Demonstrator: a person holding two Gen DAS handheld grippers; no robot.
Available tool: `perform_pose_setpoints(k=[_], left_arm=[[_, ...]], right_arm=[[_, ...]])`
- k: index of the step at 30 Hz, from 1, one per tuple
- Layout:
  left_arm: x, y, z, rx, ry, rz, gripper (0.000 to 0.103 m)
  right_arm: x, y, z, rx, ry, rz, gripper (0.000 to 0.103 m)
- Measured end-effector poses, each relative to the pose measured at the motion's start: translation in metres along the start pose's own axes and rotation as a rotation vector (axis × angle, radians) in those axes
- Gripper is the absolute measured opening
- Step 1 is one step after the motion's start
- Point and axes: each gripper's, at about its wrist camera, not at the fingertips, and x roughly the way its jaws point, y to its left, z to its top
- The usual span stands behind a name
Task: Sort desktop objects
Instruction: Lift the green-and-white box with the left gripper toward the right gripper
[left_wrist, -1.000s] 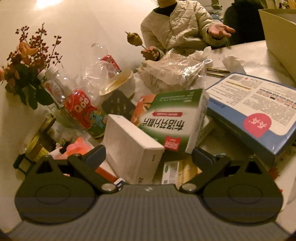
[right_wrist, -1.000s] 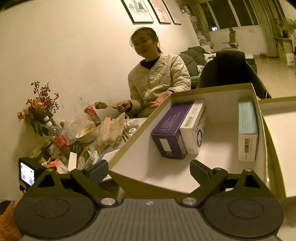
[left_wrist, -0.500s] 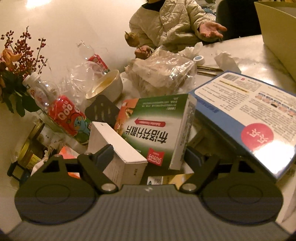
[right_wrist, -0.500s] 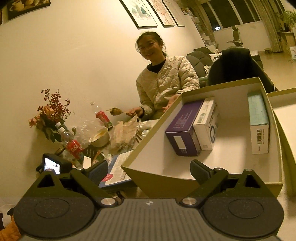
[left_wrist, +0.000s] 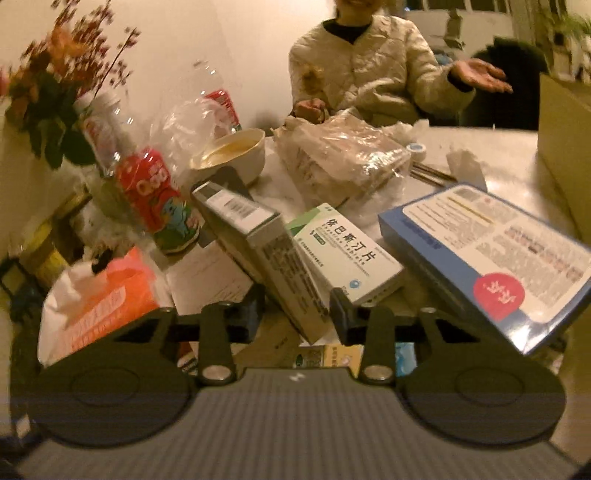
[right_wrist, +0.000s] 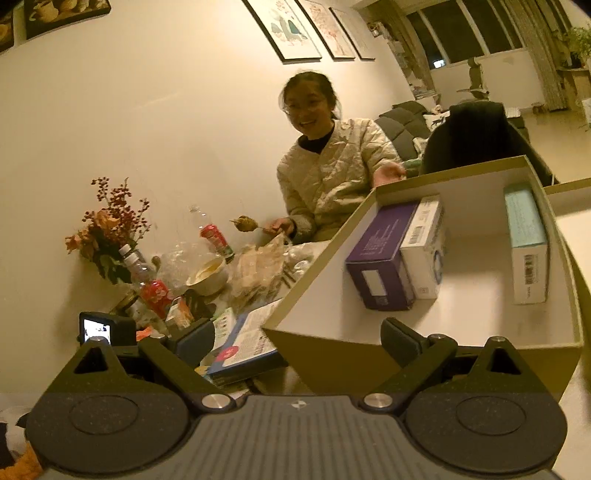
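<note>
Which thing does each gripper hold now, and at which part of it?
The left gripper is closing on the near, lower end of a tilted box with a barcode, which lies between its jaws. The right gripper is open, holding nothing.

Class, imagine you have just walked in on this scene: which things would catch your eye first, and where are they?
First, the left gripper, its jaws closing on a tilted box amid table clutter. Beside it stand a red-labelled bottle on the left and a big blue box on the right. In the right wrist view, an open carton already holds three boxes, in front of the open right gripper.
</note>
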Motion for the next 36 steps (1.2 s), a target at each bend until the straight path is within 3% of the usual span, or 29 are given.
perform_pose_setpoints(k=[3, 12, 23, 29, 36], left_arm=[[0.004, 0.013, -0.005, -0.103, 0.039, -0.062, 0.024], [0.000, 0.032, -0.013, -0.265, 0.036, -0.124, 0.021], [0.009, 0.035, -0.009, -0.335, 0.013, -0.091, 0.031], [0.002, 0.037, -0.014, -0.373, -0.025, -0.079, 0.018], [-0.025, 0.033, -0.014, -0.294, -0.109, -0.041, 0.017]], right_arm=[[0.000, 0.005, -0.002, -0.002, 0.003, 0.017, 0.097], [0.004, 0.015, -0.008, -0.004, 0.023, 0.032, 0.097], [0.011, 0.020, -0.013, 0.002, 0.043, 0.048, 0.097], [0.014, 0.021, -0.017, 0.007, 0.054, 0.045, 0.098], [0.020, 0.025, -0.023, 0.010, 0.081, 0.053, 0.098]])
